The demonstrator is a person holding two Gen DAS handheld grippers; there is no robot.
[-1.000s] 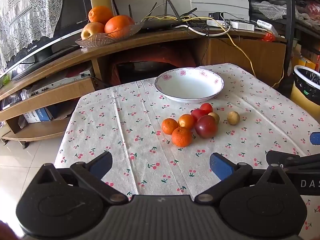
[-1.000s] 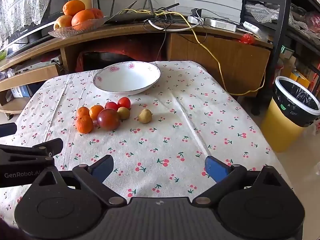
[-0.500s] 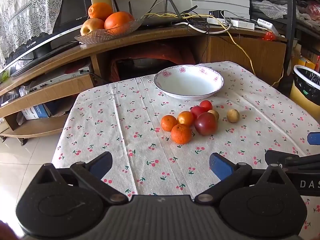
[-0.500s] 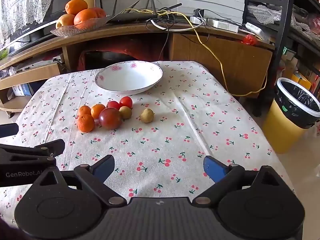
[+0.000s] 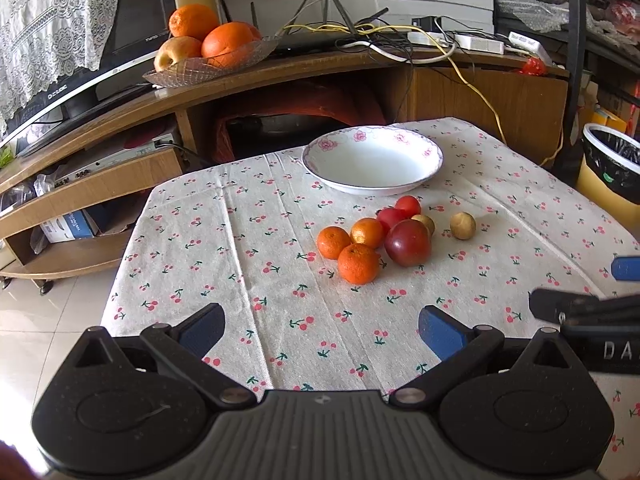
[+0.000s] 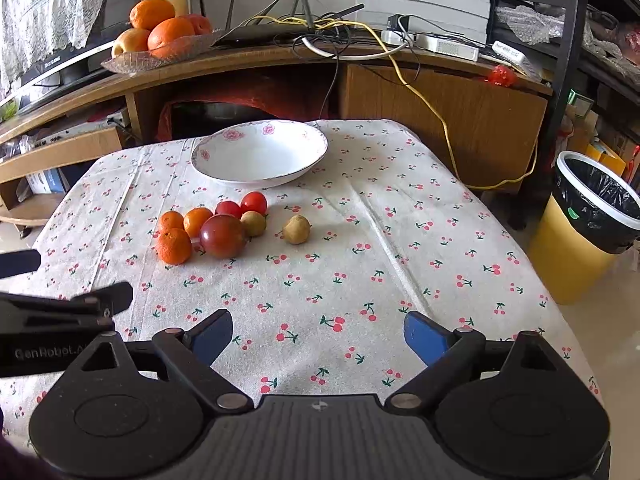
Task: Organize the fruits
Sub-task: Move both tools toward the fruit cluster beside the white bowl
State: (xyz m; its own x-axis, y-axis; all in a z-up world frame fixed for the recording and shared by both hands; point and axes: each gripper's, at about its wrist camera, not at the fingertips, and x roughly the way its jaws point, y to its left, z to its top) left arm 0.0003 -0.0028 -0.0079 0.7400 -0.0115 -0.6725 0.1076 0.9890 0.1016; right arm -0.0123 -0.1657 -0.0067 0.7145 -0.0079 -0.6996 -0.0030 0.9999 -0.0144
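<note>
A cluster of fruit lies mid-table on the cherry-print cloth: three small oranges [image 5: 358, 263], a dark red plum [image 5: 408, 242], two red tomatoes [image 5: 407, 205] and two brown longan-like fruits [image 5: 463, 225]. The same cluster shows in the right wrist view, with oranges [image 6: 173, 245], plum [image 6: 222, 236] and a lone brown fruit [image 6: 296, 229]. An empty white floral bowl [image 5: 428, 160] [image 6: 316, 152] stands behind them. My left gripper [image 5: 320, 326] and right gripper [image 6: 318, 332] are both open and empty, near the table's front edge.
A glass dish of oranges and an apple [image 5: 208, 46] sits on the wooden TV stand behind the table, beside cables and a router. A yellow bin with a black liner [image 6: 592, 224] stands on the floor at the right.
Both grippers have drawn slightly back and up from the table; the fruit and bowl sit a little higher in view. Nothing on the table has moved.
</note>
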